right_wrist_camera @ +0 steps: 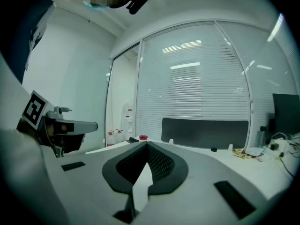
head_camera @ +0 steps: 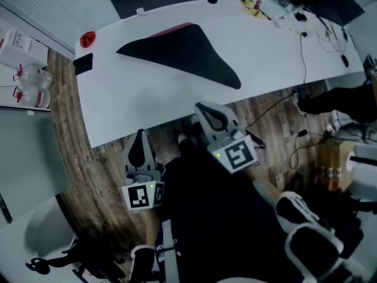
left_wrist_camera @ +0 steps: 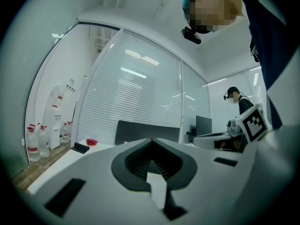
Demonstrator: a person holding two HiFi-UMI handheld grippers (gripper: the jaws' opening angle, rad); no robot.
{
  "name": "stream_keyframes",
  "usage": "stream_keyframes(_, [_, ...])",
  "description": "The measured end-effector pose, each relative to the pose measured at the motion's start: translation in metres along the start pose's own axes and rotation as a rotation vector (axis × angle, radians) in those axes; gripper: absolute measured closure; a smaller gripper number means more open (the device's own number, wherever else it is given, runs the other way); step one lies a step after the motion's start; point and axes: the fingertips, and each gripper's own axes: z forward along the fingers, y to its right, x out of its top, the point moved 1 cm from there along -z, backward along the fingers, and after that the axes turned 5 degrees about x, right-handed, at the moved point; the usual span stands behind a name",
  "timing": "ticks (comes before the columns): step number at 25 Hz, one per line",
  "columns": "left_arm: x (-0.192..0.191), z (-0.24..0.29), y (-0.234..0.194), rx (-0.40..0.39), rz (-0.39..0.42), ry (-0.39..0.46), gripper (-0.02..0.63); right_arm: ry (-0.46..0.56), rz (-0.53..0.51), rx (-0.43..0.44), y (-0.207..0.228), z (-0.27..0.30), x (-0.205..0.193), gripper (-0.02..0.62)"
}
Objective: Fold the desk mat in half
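Left gripper (head_camera: 140,135) and right gripper (head_camera: 205,107): both clenched, jaws meeting at the tips, nothing between them. Both hang off the near edge of the table (head_camera: 147,108), close to the body. This is judged a standby position, with no grasp in hand.

Mat (head_camera: 188,52): lies mid-table, well apart from both grippers. It forms a dark wedge with a red strip along its far edge, so one part appears turned over.

Containers:
- Red dish (head_camera: 88,39), at the table's left corner: contents not discernible.
- Bottles (head_camera: 32,84), on the floor left of the table: fill not discernible.
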Motion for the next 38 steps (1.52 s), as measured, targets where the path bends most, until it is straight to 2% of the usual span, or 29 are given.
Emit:
stream_keyframes(8, [-0.016,-0.012,-0.007,0.023,0.016,-0.049,0.603,-0.011,0.024,0.001,-0.008,-0.003,-0.015,0.592])
stream_keyframes(12, [-0.016,-0.017,-0.011,0.028,0.031,-0.015,0.603,-0.027,0.002,0.018,-0.013,-0.002,-0.018,0.592])
stream_keyframes(15, [-0.005,-0.015,-0.012,0.030,0.033,0.056,0.603,-0.039,-0.007,0.023,-0.013,0.000,-0.019,0.592])
stream_keyframes(21, [-0.014,-0.017,-0.016,0.038,0.048,0.011,0.603,-0.030,-0.002,0.034,-0.012,0.002,-0.019,0.592])
stream_keyframes(30, [0.003,-0.007,-0.013,0.024,0.047,0.084,0.603,-0.037,0.021,0.053,-0.012,0.008,-0.020,0.592])
stream_keyframes(38, [0.000,-0.005,-0.009,0.022,0.049,0.066,0.603,-0.059,0.018,0.061,-0.010,0.008,-0.024,0.592])
